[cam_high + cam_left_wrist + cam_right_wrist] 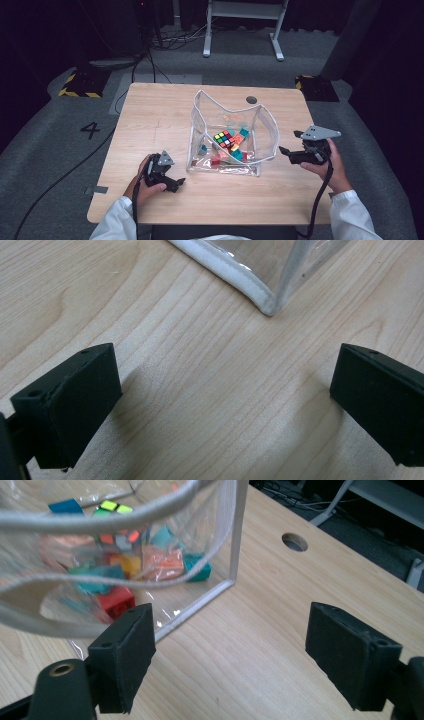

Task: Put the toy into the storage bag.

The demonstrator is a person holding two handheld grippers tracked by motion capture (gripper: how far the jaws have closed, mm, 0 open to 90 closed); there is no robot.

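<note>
1. Pouch (265, 131), a clear plastic bag with white edging, stood upright and open-topped at the centre of the wooden table (155, 115); a multicoloured puzzle cube (224, 138) and loose coloured blocks (234, 152) lay inside it.
2. Left gripper (176, 184) rested low on the table at about 7 o'clock from the pouch, near its front-left corner (267, 305) but apart from it. Its jaws stood spread wide with bare wood between them; nothing was held.
3. Right gripper (283, 150) hovered at about 3 o'clock from the pouch, just beside the sagging right wall. Its jaws were likewise parted and empty; the right gripper view showed one finger (125, 655) in front of the drooping white rim (150, 507), contact not confirmed.
4. Governing relation: the pouch lay at about 9 o'clock from the right gripper, with the rim running roughly across the line of the jaws. The right gripper was judged the nearer one to the rim.
5. Judged next move: a short advance toward 9 o'clock to bring the rim between the jaws. The thin, flexible wall would probably fold away if pushed rather than pinched.
</note>
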